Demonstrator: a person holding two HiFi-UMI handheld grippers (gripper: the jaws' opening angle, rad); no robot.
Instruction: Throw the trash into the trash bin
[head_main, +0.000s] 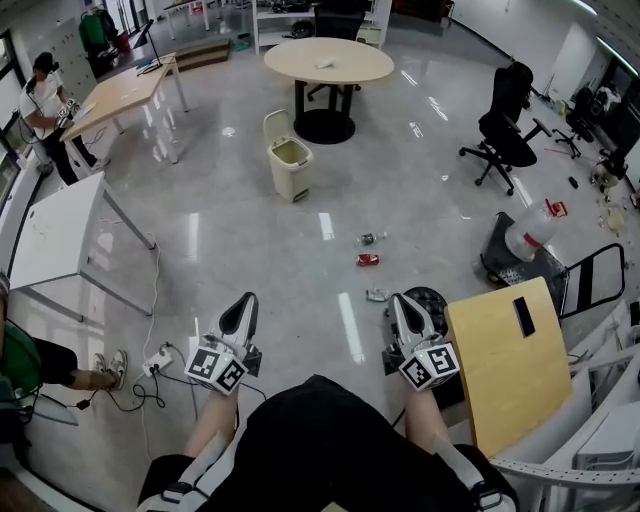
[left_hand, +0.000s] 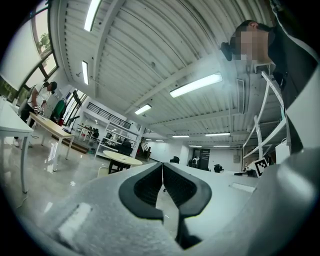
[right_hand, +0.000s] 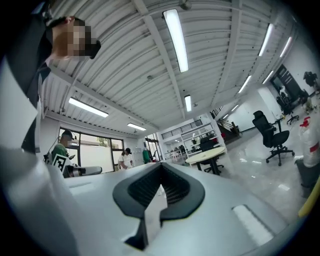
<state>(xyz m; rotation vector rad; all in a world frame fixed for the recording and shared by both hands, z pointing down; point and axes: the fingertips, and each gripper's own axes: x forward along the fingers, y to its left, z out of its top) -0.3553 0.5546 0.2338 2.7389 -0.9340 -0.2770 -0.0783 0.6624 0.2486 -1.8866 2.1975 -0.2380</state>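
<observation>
Black-shirted torso (head_main: 325, 440) at the bottom edge of the head view, forearms out. Ahead of it, left claw (head_main: 243, 302) and right claw (head_main: 399, 300) side by side above the floor (head_main: 250, 230), both roughly level, pointing forward. In the left gripper view the left claw (left_hand: 162, 172) is clenched, pads meeting at the tips, nothing between. In the right gripper view the right claw (right_hand: 161, 172) is clenched too, and empty. Just right of the right claw, a tan wooden board (head_main: 505, 365), tilted. Left of the left claw, a power strip (head_main: 157, 364) with cables on the floor.

Trash lies on the floor in a loose line just ahead of the right claw: small pale scrap (head_main: 378, 295) nearest, kind unclear; then red can (head_main: 367, 260); then clear bottle (head_main: 369, 239) on its side. Neither claw touches any of it.

Farther on, well apart from the litter, beige trash bin (head_main: 289, 167), upright, lid raised. Beyond it, round counter (head_main: 328, 60). Black office chair (head_main: 505, 125) to the right, white counter (head_main: 55, 235) at left
</observation>
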